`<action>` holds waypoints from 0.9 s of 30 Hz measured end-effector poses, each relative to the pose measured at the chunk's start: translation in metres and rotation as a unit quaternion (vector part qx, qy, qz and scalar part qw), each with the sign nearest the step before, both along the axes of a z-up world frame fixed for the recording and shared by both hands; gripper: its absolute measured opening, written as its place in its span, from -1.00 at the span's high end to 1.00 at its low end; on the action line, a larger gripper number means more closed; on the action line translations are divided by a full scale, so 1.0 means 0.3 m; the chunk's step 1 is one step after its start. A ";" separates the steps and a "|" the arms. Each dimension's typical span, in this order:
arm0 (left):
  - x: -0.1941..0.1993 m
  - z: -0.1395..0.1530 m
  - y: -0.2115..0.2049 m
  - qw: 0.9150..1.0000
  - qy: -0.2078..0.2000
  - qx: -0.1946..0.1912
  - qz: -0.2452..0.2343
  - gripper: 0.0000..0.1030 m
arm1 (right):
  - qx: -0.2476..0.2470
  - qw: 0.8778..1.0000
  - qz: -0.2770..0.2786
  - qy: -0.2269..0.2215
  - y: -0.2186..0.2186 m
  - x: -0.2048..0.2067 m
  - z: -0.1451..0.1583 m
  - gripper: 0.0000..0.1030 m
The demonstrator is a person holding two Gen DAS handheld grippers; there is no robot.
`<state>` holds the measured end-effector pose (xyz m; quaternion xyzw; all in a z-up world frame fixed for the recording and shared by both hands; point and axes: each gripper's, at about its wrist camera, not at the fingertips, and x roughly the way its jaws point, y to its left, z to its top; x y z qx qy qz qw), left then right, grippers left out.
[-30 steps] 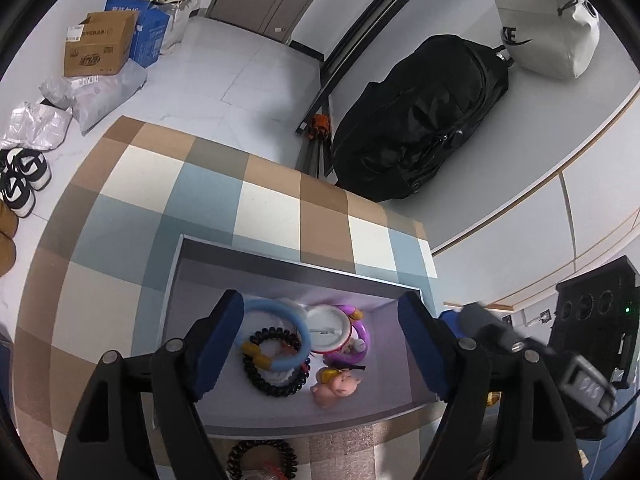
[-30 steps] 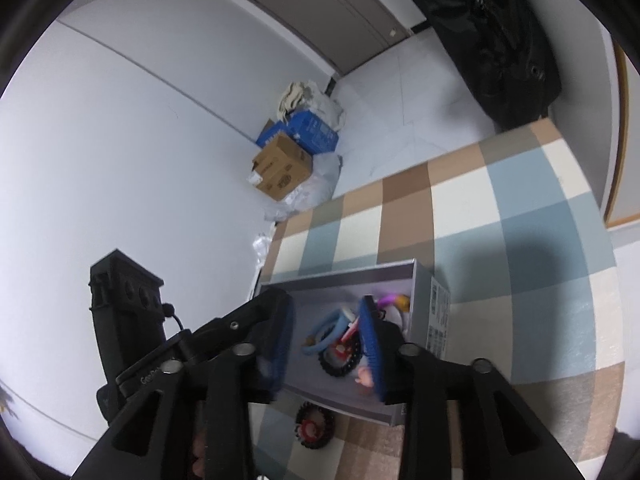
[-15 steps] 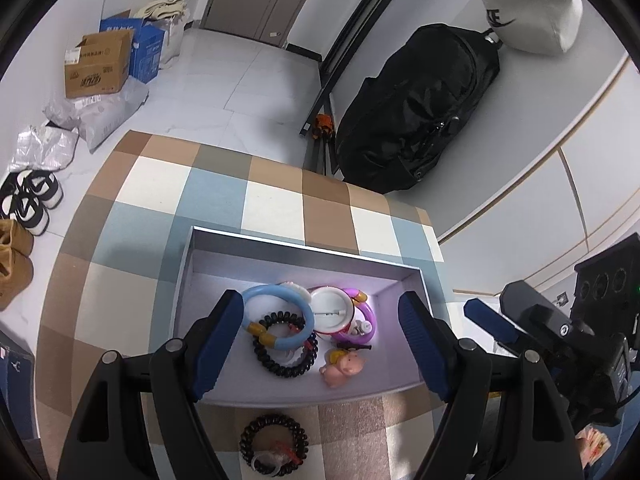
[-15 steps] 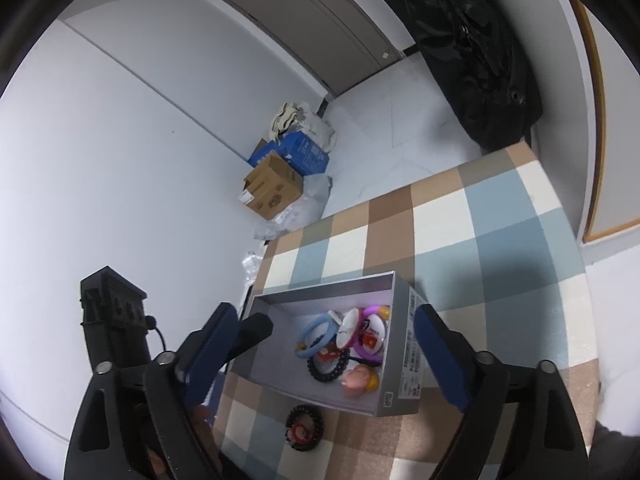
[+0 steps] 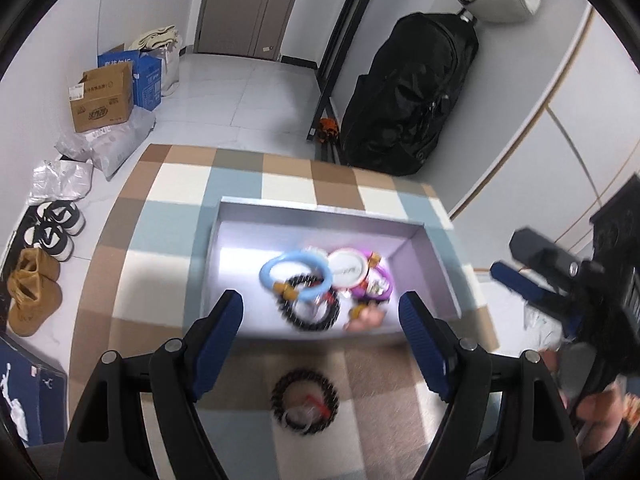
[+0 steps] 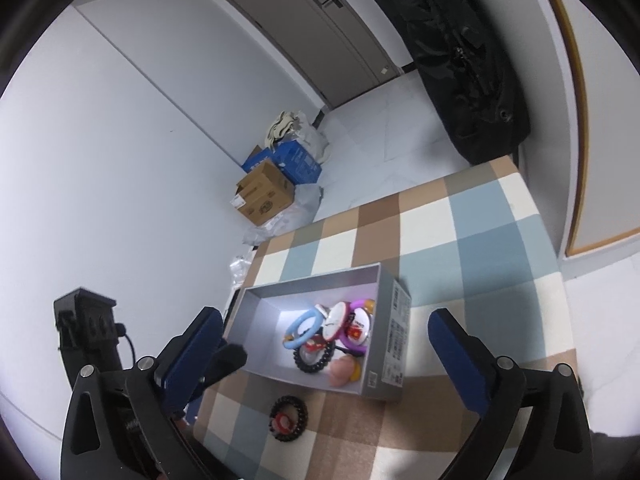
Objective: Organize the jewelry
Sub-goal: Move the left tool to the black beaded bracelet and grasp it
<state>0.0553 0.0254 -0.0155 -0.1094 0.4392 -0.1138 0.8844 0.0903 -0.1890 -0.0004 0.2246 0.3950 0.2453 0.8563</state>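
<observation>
A grey open box (image 5: 436, 256) (image 6: 394, 332) sits on a checkered cloth. Inside lie a light-blue ring (image 5: 294, 276) (image 6: 302, 326), a black bead bracelet (image 5: 310, 314) (image 6: 314, 358), a white round piece (image 5: 347, 268), a purple ring (image 5: 374, 286) (image 6: 358, 330) and a pink figure (image 5: 366, 320) (image 6: 342, 370). Another black bead bracelet (image 5: 305, 400) (image 6: 289, 414) lies on the cloth just in front of the box. My left gripper (image 5: 320, 340) is open and empty above the box's near edge. My right gripper (image 6: 324, 352) is open and empty, high above the box; it also shows in the left wrist view (image 5: 532, 284).
The checkered cloth (image 5: 280, 180) (image 6: 480, 240) covers a low table. A black bag (image 5: 408, 92) leans on the wall behind it. Cardboard boxes (image 5: 104, 96) (image 6: 264, 196) and shoes (image 5: 52, 228) stand on the floor at the left. A black device (image 6: 88, 328) is at the left.
Both grippers have pulled back and up from the box. The right gripper has opened wide. The loose bracelet on the cloth has come fully into view.
</observation>
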 end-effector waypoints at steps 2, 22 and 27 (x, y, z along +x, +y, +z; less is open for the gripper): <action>-0.028 -0.003 -0.001 1.000 -0.008 0.011 -0.004 -0.57 | -0.008 1.000 -0.002 -0.003 -0.004 -0.016 -0.002 -1.00; -0.138 -0.069 -0.079 0.994 0.006 0.082 -0.067 -0.55 | -0.064 0.998 -0.012 -0.013 -0.012 -0.121 -0.021 -1.00; -0.130 -0.089 -0.072 0.994 0.031 0.080 -0.066 -0.19 | -0.074 0.997 -0.014 -0.007 -0.013 -0.125 -0.033 -1.00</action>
